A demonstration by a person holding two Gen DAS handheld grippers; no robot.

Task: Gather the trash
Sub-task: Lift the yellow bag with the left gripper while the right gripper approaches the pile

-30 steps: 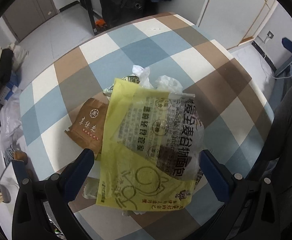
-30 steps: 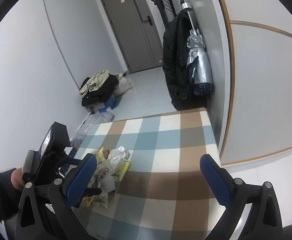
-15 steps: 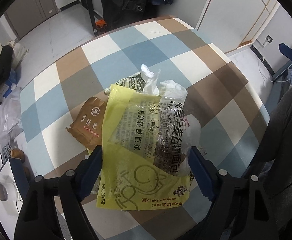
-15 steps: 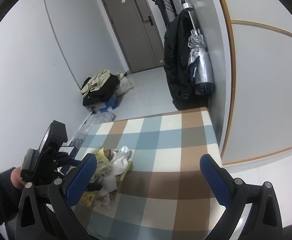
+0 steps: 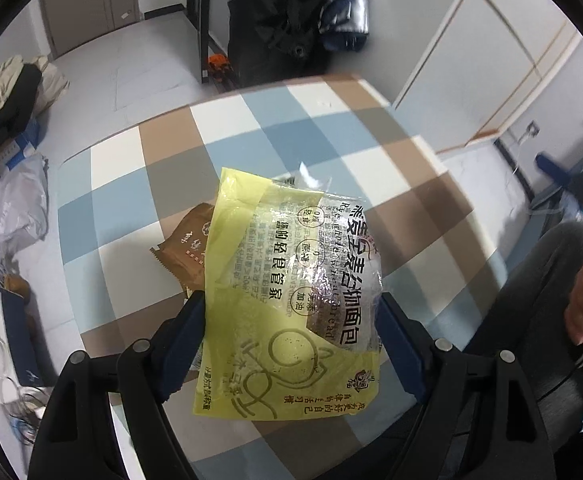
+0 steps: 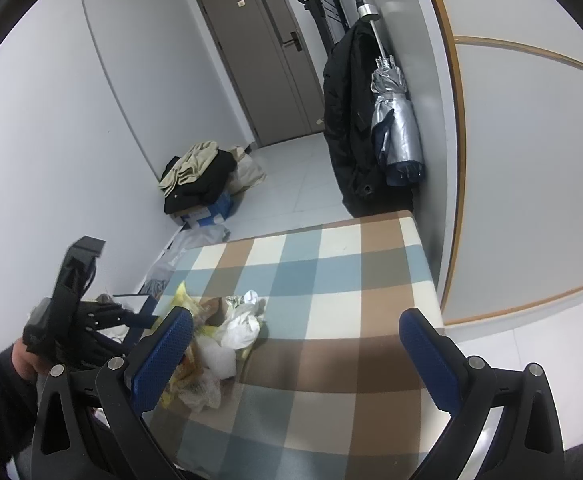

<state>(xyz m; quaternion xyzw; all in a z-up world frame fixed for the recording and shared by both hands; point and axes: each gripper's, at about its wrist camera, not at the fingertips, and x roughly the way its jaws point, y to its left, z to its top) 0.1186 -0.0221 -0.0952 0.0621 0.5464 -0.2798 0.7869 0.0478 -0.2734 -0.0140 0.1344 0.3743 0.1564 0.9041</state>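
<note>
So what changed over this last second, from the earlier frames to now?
The left gripper narrowed from wide open onto the yellow bread bag, its pads now against the bag's edges, and began lifting it. The brown wrapper, the checked table and the open right gripper stayed put.

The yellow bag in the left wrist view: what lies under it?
Under the yellow bag, a brown wrapper sticks out at its left and a clear wrapper at its top. Whatever else lies beneath is covered.
</note>
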